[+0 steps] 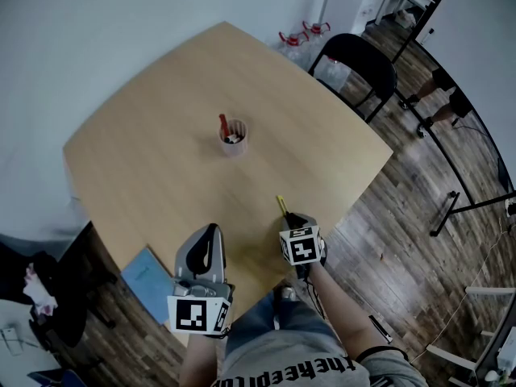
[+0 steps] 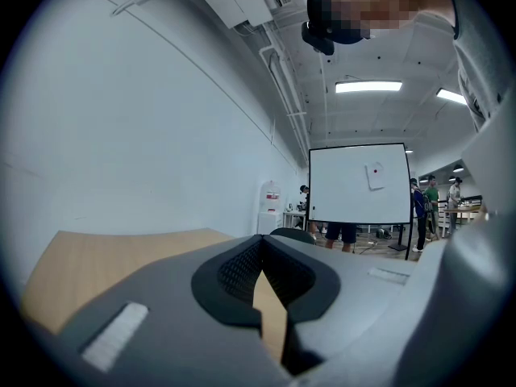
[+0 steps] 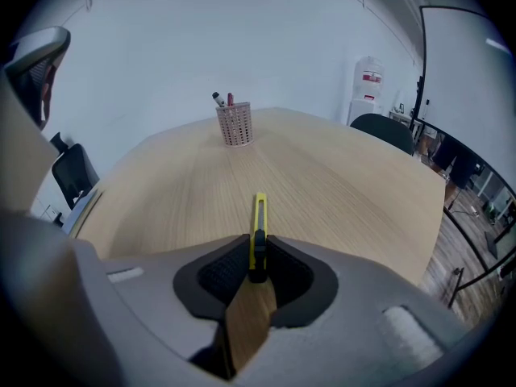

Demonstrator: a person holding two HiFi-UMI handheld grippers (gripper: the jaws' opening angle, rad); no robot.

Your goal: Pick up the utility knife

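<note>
A person stands at the near edge of a pale wooden table with rounded corners [image 1: 161, 168], holding a two-jaw tong in each hand.

The right gripper [image 1: 293, 220] is over the table's near right part. In the right gripper view its jaws are drawn narrow and pinch the rear end of a slim yellow utility knife with a black slider [image 3: 258, 216]. The knife sticks straight out ahead of the right gripper [image 3: 257, 256], its long body over the wood and its front end aimed towards the far middle of the table. Whether the knife's front end touches the wood cannot be told. From the head view, only a short yellow stretch of the knife [image 1: 281, 205] shows beyond the jaws.

The left gripper [image 1: 211, 234] is near the table's front edge, to the left of the right one and apart from it. In the left gripper view its jaws [image 2: 262, 252] meet at the tips with nothing between them. It is tilted up, looking across the room at a white board on a stand [image 2: 359, 184].

A pinkish mesh pen cup [image 1: 234, 139] stands upright near the table's middle, well apart from both grippers, with a red pen [image 1: 223, 123] in it. A light blue flat folder [image 1: 147, 279] lies at the table's near left corner. A black chair [image 1: 359, 63] stands at the far right side.
</note>
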